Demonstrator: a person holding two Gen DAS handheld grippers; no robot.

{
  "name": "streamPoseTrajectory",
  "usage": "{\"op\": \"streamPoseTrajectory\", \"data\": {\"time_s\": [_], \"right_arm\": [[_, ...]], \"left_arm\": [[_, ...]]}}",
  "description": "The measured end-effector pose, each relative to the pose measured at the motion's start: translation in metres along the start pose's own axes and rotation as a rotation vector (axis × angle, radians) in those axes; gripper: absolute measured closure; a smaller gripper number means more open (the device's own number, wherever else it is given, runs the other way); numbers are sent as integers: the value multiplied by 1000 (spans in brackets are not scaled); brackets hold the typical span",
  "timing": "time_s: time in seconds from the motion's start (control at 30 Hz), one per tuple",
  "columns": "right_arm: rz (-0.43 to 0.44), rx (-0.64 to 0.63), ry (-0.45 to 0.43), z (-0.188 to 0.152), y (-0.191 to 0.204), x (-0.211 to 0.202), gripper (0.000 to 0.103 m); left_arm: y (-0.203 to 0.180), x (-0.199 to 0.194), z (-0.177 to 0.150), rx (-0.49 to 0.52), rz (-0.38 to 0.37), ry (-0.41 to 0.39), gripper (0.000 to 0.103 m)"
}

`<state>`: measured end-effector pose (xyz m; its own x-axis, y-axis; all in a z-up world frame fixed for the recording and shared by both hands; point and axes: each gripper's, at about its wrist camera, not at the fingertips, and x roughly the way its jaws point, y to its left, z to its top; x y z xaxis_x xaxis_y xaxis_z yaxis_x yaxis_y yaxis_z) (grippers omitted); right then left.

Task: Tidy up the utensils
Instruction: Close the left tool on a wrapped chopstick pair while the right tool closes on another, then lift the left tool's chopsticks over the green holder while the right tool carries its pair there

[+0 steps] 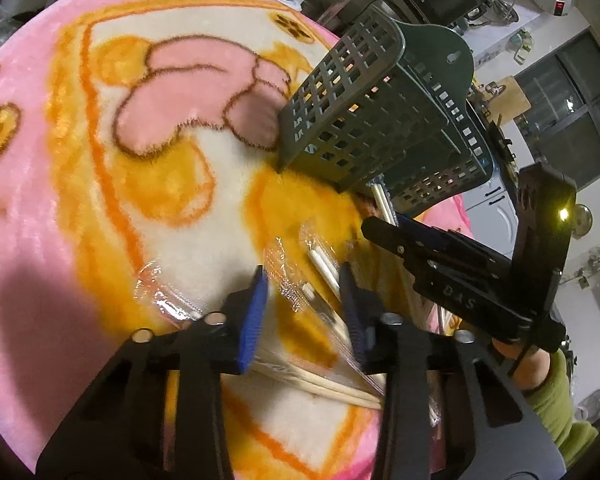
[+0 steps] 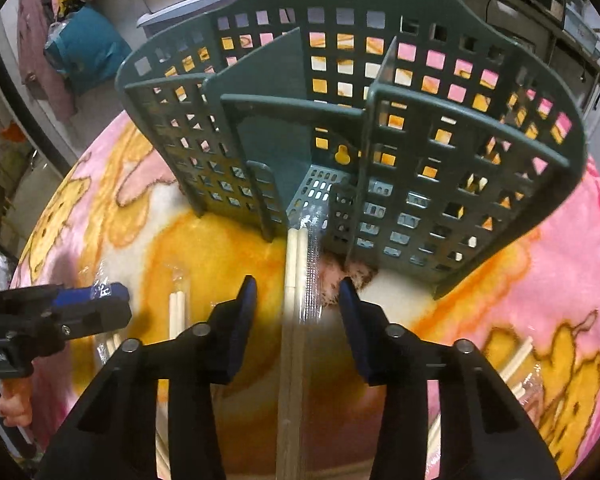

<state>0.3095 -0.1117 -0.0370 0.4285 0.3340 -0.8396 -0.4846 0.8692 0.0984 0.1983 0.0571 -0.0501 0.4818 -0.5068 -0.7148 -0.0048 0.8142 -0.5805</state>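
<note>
- While your right gripper (image 2: 298, 300) points down at the blanket (image 2: 560, 280), a wrapped pair of chopsticks (image 2: 294, 276) lies between its pads, which stand narrowed on either side and do not yet press it.
- That pair's long axis runs straight up the middle of the right wrist view, its far tip at the foot of the green utensil holder (image 2: 380, 120) in the upper half of the frame, so your pads flank its two long sides.
- In the left wrist view, your left gripper (image 1: 304, 300) stands narrowed over another wrapped chopstick pair (image 1: 324, 268), lying diagonally from centre toward lower right; its pads are apart from the wrapper.
- Your right hand is nearer the holder, whose middle compartment opens just above the pair's tip.
- More wrapped pairs (image 2: 178, 308) lie at lower left.
</note>
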Motion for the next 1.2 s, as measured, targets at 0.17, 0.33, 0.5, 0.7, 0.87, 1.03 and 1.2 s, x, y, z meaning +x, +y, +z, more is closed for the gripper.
{"op": "streamPoseTrajectory", "data": {"time_s": [0.17, 0.33, 0.5, 0.7, 0.87, 1.03, 1.2], "right_arm": [[15, -3, 7, 3, 4, 2, 90], [48, 5, -16, 4, 5, -7, 97], [105, 20, -72, 1, 5, -33, 97], [132, 19, -146, -3, 5, -69, 97], [146, 16, -216, -7, 3, -101, 97], [130, -2, -300, -11, 1, -135, 97], [114, -2, -384, -13, -2, -164, 97]], "left_arm": [[-3, 0, 0, 5, -13, 2, 91], [-13, -11, 2, 26, -34, -29, 95], [-31, -26, 7, 77, -51, -75, 97], [-56, -44, 14, 145, -60, -135, 99], [-78, -54, 22, 184, -68, -171, 99], [-97, -67, 30, 227, -82, -210, 101], [-117, -86, 37, 263, -111, -266, 101]]}}
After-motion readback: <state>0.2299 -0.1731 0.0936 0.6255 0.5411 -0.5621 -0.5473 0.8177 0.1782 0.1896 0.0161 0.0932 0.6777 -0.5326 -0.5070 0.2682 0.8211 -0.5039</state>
